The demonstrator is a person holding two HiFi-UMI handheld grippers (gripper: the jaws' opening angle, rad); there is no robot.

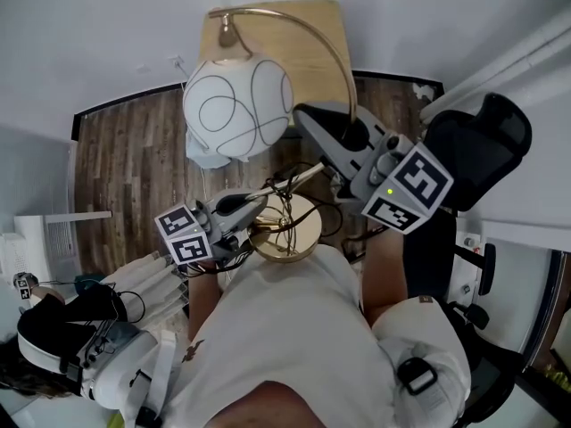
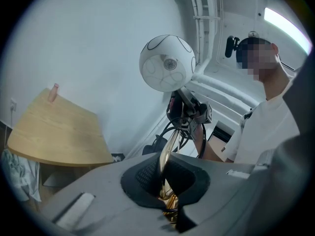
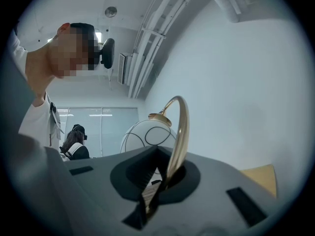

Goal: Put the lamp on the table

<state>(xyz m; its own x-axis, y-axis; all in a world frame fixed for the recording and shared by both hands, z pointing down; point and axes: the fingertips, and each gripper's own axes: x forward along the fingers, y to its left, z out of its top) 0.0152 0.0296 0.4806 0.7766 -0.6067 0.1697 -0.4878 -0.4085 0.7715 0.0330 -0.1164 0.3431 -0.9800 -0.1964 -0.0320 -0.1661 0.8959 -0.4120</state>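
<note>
The lamp hangs in the air between both grippers, above the floor. Its white globe shade (image 1: 236, 107) with thin dark loops hangs from a curved gold arm (image 1: 332, 47), and its round gold base (image 1: 287, 232) sits close to my chest. My left gripper (image 1: 256, 204) is shut on the thin gold stem (image 2: 167, 157) just above the base. My right gripper (image 1: 323, 130) is shut on the curved arm (image 3: 180, 132) higher up. The light wooden table (image 1: 303, 36) stands beyond the lamp against the white wall. The left gripper view has the globe (image 2: 167, 63) overhead, and the right gripper view has it (image 3: 143, 135) behind its jaws.
A black office chair (image 1: 479, 145) stands at the right. Another person (image 1: 76, 333) crouches at the lower left beside white gear. Black cable (image 1: 299, 199) loops around the lamp stem. Dark wood floor (image 1: 129, 163) lies below, and pale cloth (image 1: 210, 156) hangs by the table.
</note>
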